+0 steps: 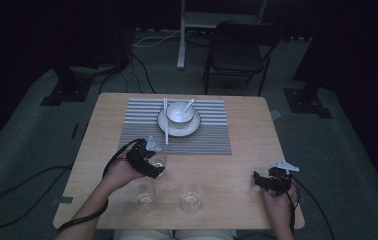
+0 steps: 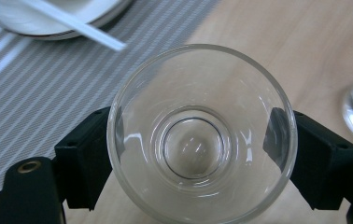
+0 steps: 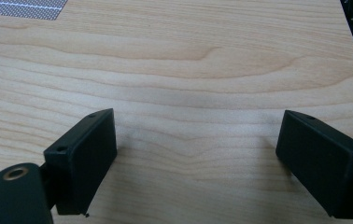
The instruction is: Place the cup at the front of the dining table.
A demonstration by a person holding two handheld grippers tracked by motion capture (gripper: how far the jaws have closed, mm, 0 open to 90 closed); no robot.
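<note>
Your left gripper (image 2: pixel 198 149) pinches a clear glass (image 2: pixel 201 133), one jaw pressed on each side of its wall. In the high view the glass sits in that gripper (image 1: pixel 153 165) over the wooden table (image 1: pixel 247 130), just off the striped placemat's (image 1: pixel 212 140) near edge. Your right gripper (image 3: pixel 198 158) has its jaws spread wide over bare wood, nothing between them.

Striped placemat (image 1: pixel 177 131) w/ plate (image 1: pixel 178 128), bowl (image 1: pixel 179 112), spoon (image 1: pixel 189 105); chopsticks (image 1: pixel 166 120) across plate; chair (image 1: pixel 239 52) behind table (image 1: pixel 247 150).
</note>
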